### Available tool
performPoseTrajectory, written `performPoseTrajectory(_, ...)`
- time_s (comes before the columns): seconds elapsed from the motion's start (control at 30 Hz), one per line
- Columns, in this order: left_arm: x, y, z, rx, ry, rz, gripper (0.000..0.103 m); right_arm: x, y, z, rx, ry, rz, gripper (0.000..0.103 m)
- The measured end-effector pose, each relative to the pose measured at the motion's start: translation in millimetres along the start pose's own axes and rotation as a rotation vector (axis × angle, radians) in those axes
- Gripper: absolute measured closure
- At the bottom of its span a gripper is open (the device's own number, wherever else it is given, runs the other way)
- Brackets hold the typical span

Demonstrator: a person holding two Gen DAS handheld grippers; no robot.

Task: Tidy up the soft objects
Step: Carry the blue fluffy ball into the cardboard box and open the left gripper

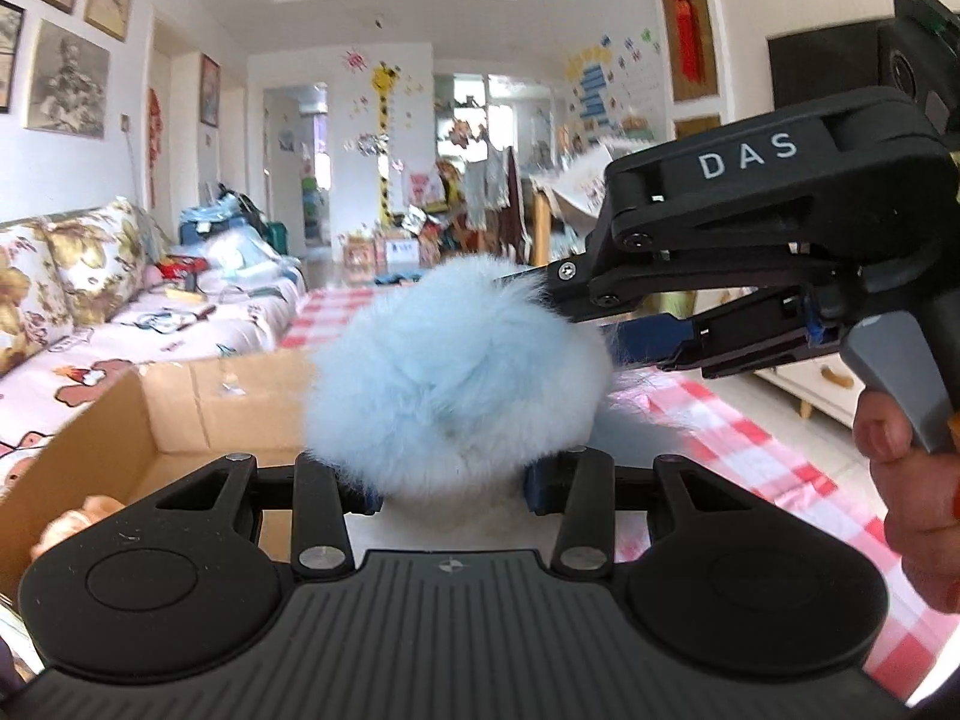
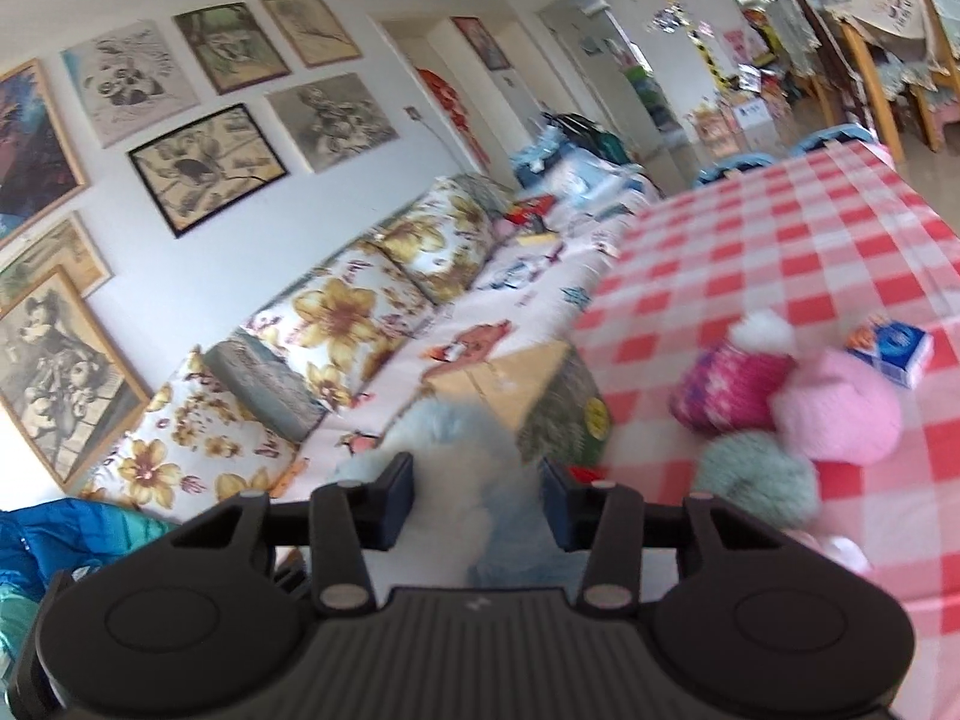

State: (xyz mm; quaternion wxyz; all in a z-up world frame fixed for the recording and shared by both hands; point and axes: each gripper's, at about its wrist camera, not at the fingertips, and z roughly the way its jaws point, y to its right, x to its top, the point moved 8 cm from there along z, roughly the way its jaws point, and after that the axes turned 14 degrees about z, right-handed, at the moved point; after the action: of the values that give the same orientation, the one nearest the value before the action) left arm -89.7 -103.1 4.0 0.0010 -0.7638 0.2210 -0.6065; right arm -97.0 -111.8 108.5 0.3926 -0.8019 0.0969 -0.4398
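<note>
Fluff fills the middle of both views: a pale blue furry toy (image 1: pixel 456 372), round and long-haired, is held up over the checked worktop (image 1: pixel 750 438) beside an open cardboard box (image 1: pixel 180 402); the left claw (image 1: pixel 453 480) has its pads pressed on the toy's lower white part, and the right claw (image 1: pixel 576 306) comes in from the side, clamped into the fur near the top; a hand (image 1: pixel 912 468) grips its grey trigger; seen from the right wrist, the fur bulges between dark blue pads (image 2: pixel 561 507). Further along the red-and-white cloth lie a pink knitted hat (image 2: pixel 840 414), a magenta patterned one with a white bobble (image 2: pixel 729 387), a grey-green fuzzy ball (image 2: pixel 759 483) and a small blue carton (image 2: pixel 894 354); a flowered sofa (image 1: pixel 72 294) runs behind the box; something peach-coloured inside the box is half hidden and too blurred to name.
</note>
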Motion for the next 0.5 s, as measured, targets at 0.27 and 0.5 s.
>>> performPoseTrajectory(0.27, 8.7, -28.3, -10.0, 0.095, 0.049, -0.033, 0.053, 3.4, -41.0, 27.6, 0.064, 0.014, -0.068, 0.056)
performPoseTrajectory(0.5, 9.2, -48.4, -13.2, 0.153, 0.032, -0.073, 0.052, -3.1, -62.1, 59.6, 0.095, -0.009, -0.08, 0.055)
